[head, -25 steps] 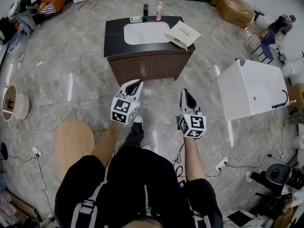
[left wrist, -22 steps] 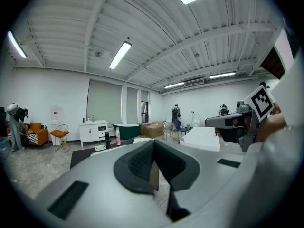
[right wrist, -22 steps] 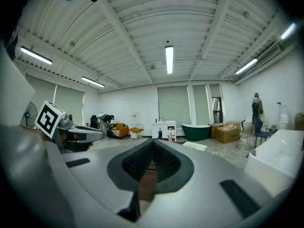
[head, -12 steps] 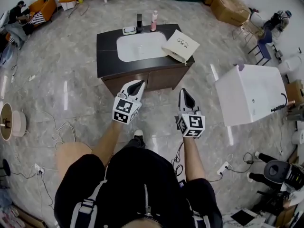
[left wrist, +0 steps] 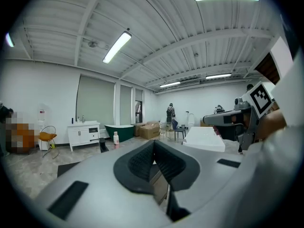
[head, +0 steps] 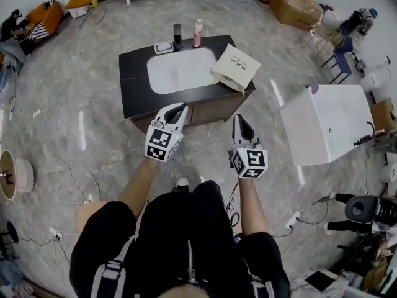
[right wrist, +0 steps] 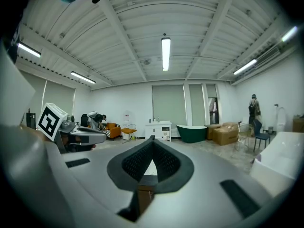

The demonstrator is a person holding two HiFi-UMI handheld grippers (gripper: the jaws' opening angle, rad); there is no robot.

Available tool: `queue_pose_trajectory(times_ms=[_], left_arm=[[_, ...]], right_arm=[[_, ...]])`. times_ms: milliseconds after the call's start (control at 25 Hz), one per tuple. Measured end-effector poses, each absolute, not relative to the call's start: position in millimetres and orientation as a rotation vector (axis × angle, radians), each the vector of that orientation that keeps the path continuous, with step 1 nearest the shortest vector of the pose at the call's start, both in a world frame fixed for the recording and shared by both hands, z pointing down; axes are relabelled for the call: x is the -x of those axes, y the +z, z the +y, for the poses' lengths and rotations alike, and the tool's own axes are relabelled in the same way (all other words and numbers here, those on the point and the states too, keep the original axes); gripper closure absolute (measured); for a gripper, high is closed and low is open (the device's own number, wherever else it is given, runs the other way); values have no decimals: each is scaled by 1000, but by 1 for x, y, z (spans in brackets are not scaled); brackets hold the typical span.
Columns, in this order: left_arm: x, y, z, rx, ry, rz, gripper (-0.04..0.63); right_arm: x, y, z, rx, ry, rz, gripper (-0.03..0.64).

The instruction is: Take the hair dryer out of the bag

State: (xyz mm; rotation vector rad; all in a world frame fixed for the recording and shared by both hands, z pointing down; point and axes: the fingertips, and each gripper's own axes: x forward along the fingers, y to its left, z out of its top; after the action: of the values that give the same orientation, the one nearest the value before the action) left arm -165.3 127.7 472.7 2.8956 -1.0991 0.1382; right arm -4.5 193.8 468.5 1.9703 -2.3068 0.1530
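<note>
**A:** Where's the hair dryer?

**B:** I can't see it. I'd guess it's inside the flat cream paper bag [head: 236, 67] at the three o'clock corner of the dark-topped wooden vanity [head: 133, 85].

**A:** And the grippers?

**B:** The left gripper [head: 176, 111] and right gripper [head: 242, 121] are both pressed together and empty. The vanity has drawn nearer than a second ago, so the bag now sits at twelve o'clock of the right gripper. This looks like the approach, with no reach yet.

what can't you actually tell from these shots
- hair dryer: it shows in no view. The head view gives only the outside of the cream bag on the vanity.
- bag's mouth: in the head view it is too small to tell whether it is open or closed.
- print on the bag and the label on the pink bottle: in the head view both are too small to read.
</note>
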Motion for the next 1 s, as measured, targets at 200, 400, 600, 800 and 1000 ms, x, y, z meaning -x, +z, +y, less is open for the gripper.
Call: queue_pose_trajectory(times_ms=[200,400,600,800,1000], left_arm=[[169,471,105,-2895,105,-1137,572],[167,473,81,-2853,77,-1173,419],[149,478,55,-2836,82,-1163,369],[127,481,17,-2816,99,-1182,359],[99,483,-30,-2772,126,-1236,346]], right_arm=[[4,466,174,-1981,141,-2309,608],[-3,467,155,-1976,151,-2319,522],[-18,472,126,-1957,158,-2331,457],[-43,480,81,-1935,158,-2358,431],[-75,483,23,-1878,176,-2400,399]])
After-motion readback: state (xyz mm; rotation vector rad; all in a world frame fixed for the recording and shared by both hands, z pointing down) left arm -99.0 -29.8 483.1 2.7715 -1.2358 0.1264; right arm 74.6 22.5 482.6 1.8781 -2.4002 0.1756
